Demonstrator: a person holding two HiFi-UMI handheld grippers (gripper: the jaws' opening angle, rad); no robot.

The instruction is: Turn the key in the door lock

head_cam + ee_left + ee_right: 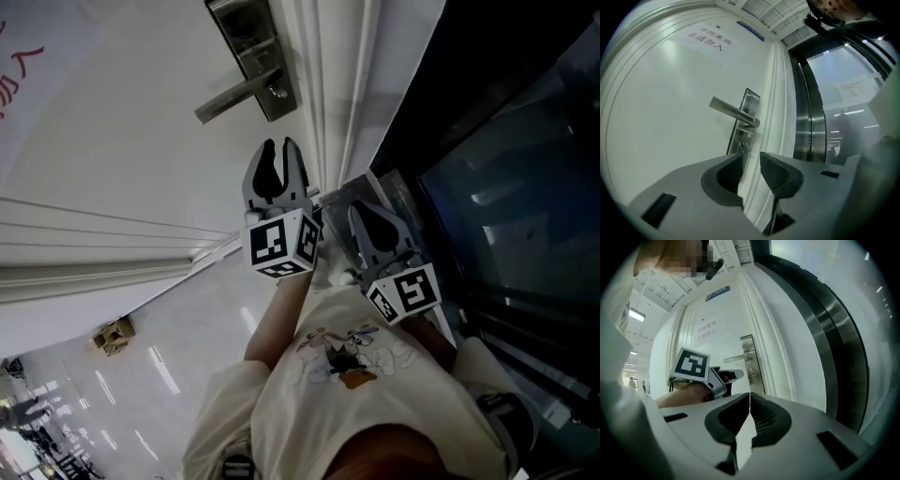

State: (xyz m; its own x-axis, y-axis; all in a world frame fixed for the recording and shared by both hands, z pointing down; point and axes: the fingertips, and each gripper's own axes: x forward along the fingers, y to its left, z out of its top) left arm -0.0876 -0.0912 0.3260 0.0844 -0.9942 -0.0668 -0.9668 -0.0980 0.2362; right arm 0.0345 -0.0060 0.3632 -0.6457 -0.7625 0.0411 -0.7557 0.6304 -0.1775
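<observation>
The left gripper [751, 155] has its jaws slightly apart and empty. Just beyond them, the small metal key [742, 146] sits in the steel lock plate [751, 99], below the silver lever handle [732, 112]. The right gripper [749, 395] has its jaws closed on nothing.

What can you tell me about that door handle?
The door handle is a straight lever of brushed silver metal, lying level and pointing away from the door's edge. It springs from a tall, narrow metal plate on the white door. Under it a small key seems to sit in the plate. Nothing touches the lever; the left gripper is short of it, jaws apart.
</observation>
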